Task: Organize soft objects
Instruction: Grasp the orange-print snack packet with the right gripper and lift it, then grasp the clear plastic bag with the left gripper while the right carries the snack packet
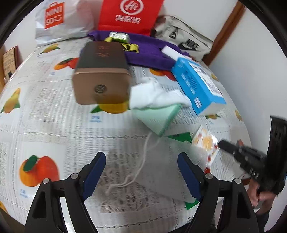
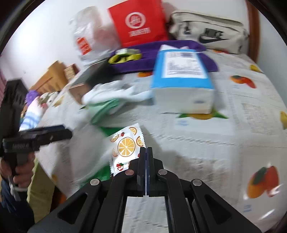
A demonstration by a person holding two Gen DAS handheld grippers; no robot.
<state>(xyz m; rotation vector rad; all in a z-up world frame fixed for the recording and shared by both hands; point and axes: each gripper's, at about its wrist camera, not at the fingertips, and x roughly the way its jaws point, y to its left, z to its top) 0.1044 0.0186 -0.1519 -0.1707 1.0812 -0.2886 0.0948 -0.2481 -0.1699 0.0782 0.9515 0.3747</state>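
Note:
My left gripper [image 1: 141, 156] hangs open over a grey mesh pouch [image 1: 157, 181] with a white drawstring [image 1: 143, 161]; the pouch lies flat on the fruit-print tablecloth [image 1: 44, 125], not touched by the pads. Beyond it lie a mint-green cloth [image 1: 157, 116] and a crumpled white cloth [image 1: 154, 93]. My right gripper [image 2: 146, 148] is shut on the right edge of a thin citrus-print packet [image 2: 125, 147], which stands tilted off the cloth. From the left wrist view the right gripper [image 1: 219, 143] comes in from the right, pinching that packet [image 1: 204, 141].
A bronze tin [image 1: 102, 75] and a blue-and-white box [image 1: 197, 84] stand behind the cloths. Further back lie a purple towel [image 1: 148, 52], a red bag [image 1: 129, 16], a white plastic bag [image 1: 59, 21] and a beige bag [image 1: 186, 39]. A green wrapper [image 1: 179, 137] lies under the packet.

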